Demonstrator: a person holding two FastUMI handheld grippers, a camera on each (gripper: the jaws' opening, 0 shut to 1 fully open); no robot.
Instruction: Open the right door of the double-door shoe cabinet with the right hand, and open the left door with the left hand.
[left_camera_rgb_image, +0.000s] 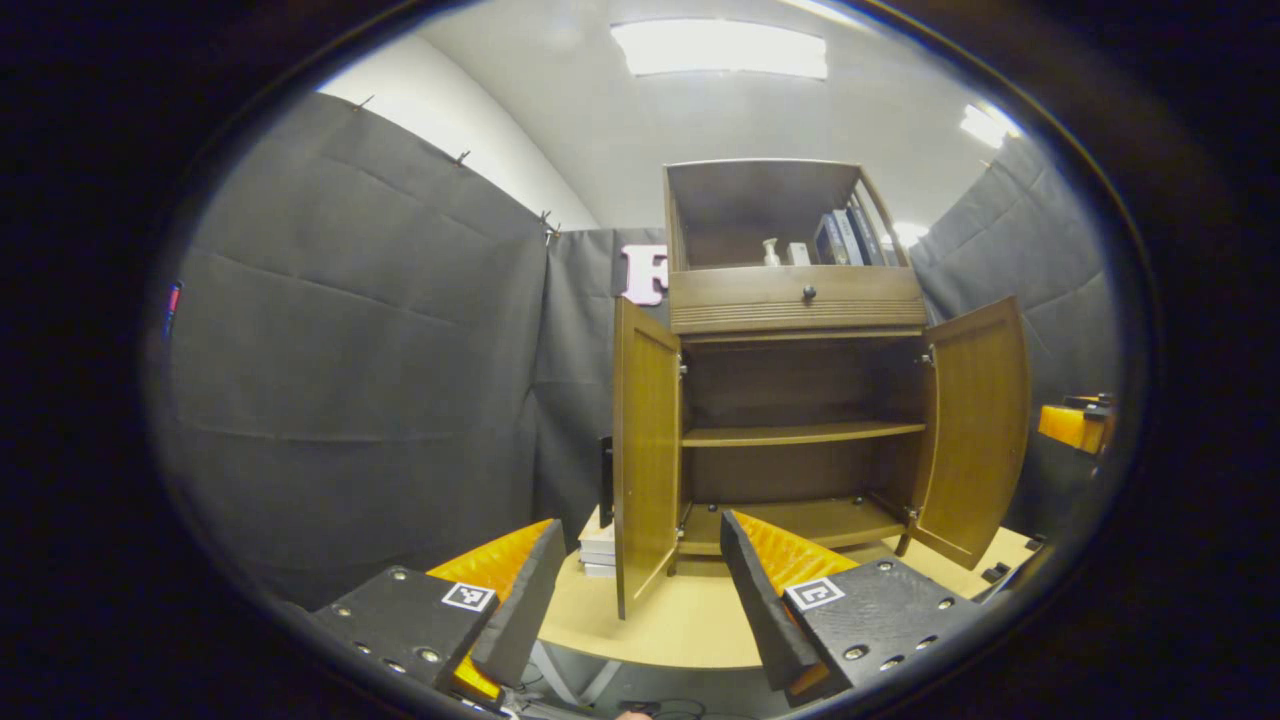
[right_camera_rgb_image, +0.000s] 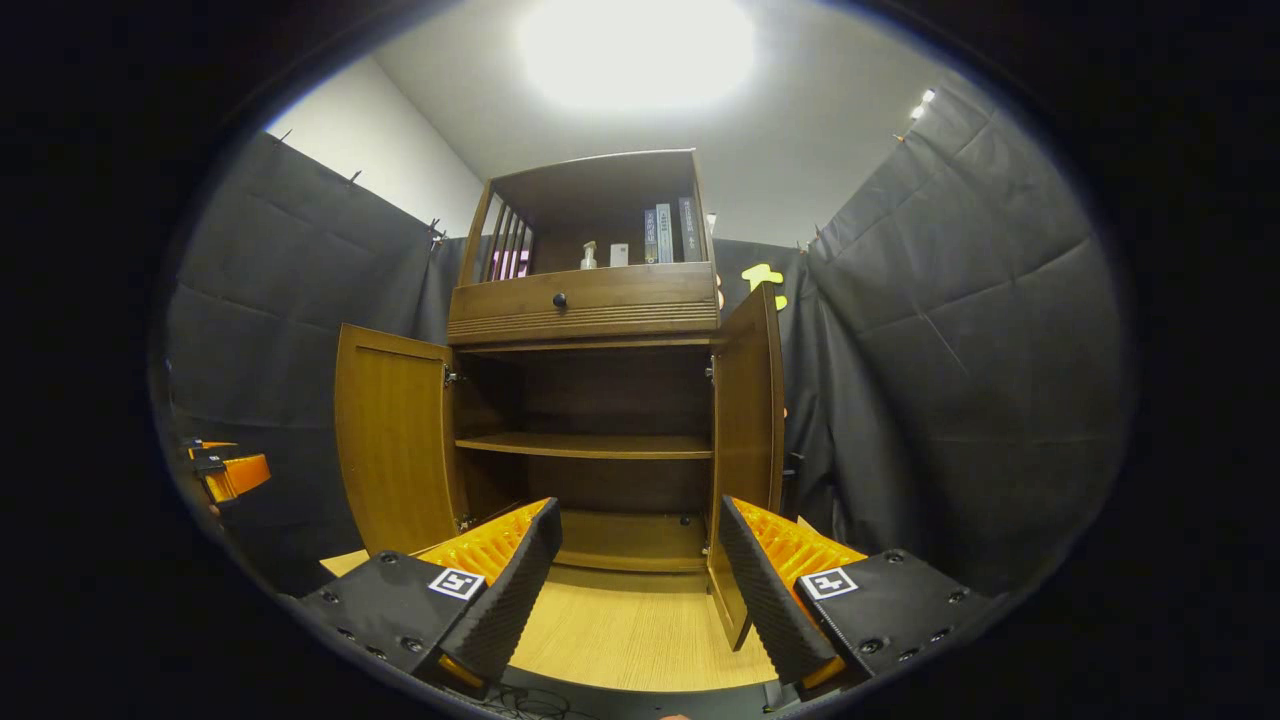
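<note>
So I'm looking at the brown wooden double-door shoe cabinet (left_camera_rgb_image: 790, 400) sitting on the light wood tabletop (left_camera_rgb_image: 660, 620), and honestly I'm thinking the job is pretty much wrapped. Going left to right in the left gripper view: the left gripper (left_camera_rgb_image: 640, 590) is hanging wide open with nothing between its fingers, back from the cabinet. The cabinet's left door (left_camera_rgb_image: 645, 450) is swinging out edge-on toward me, the two bare inner shelves (left_camera_rgb_image: 800, 433) are showing, and the right door (left_camera_rgb_image: 975, 430) is standing open at an angle.

In the right gripper view, the right gripper (right_camera_rgb_image: 640, 575) is also sitting wide and empty, well short of the right door's edge. Both doors look open enough that I'm judging nothing is left except maybe backing off.

Stuff I'm not making out: the door handles, since I'm seeing mostly the inner faces, and the small items and books (right_camera_rgb_image: 665, 235) up in the top cubby.
</note>
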